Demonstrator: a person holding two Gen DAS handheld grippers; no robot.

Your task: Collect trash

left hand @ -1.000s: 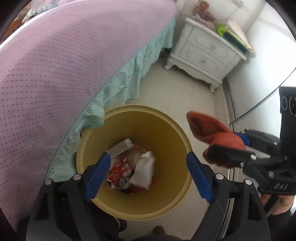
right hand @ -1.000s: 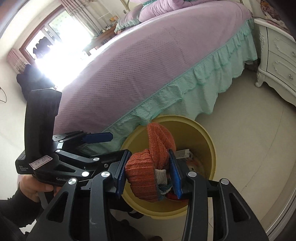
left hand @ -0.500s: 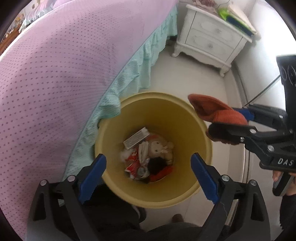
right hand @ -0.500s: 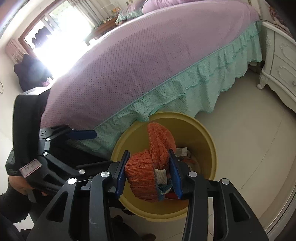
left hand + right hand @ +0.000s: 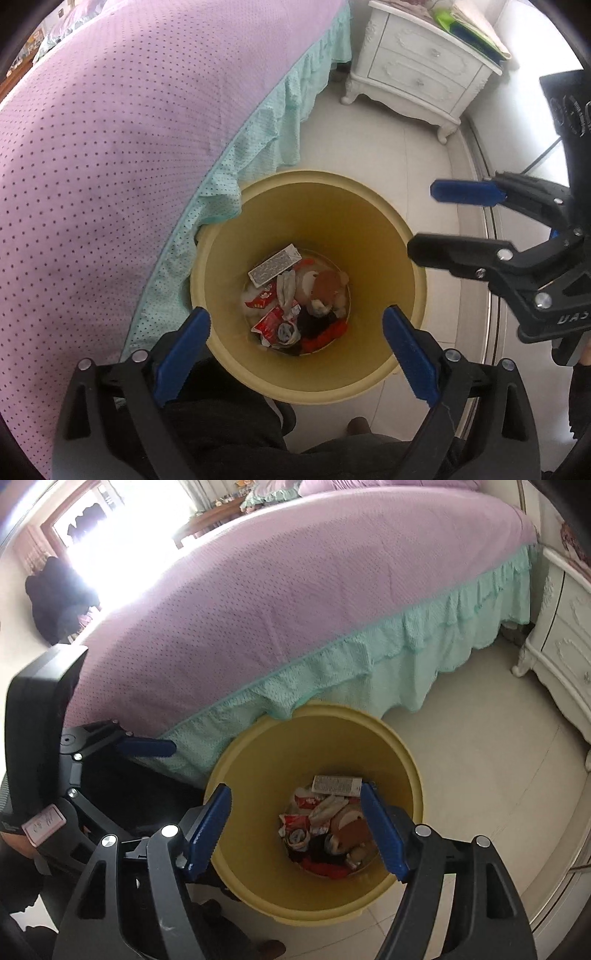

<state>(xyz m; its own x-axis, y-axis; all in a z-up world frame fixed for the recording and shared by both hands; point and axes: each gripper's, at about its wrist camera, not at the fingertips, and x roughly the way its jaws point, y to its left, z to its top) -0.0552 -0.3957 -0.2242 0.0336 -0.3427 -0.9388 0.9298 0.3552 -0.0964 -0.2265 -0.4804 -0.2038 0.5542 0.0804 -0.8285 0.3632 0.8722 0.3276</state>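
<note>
At the far left the bed (image 5: 110,140), under a purple dotted cover with a mint-green ruffled skirt (image 5: 255,147), curves along the side of the room, and its skirt hangs against the near rim of the yellow bin (image 5: 332,206) that stands on the pale tiled floor (image 5: 388,140). The left gripper (image 5: 295,347) hovers over the bin's near edge, pointing steeply down, its blue pads (image 5: 181,350) spread very wide with nothing between them. The bin's mouth lies open below both tools, and the trash (image 5: 295,306) sits heaped at its bottom: a grey printed box (image 5: 275,264) on top toward the bed side, red-and-white wrappers (image 5: 273,321), a brown knit item (image 5: 327,282), something black and a red scrap. To the right the right gripper (image 5: 295,827) also points down into the bin; its jaws are opening, and no object is between the blue pads (image 5: 384,834), which frame the heap from above. Farthest right, well apart from the bin, a white carved nightstand (image 5: 417,74) stands against the wall with books and green papers (image 5: 465,26) stacked on top.
</note>
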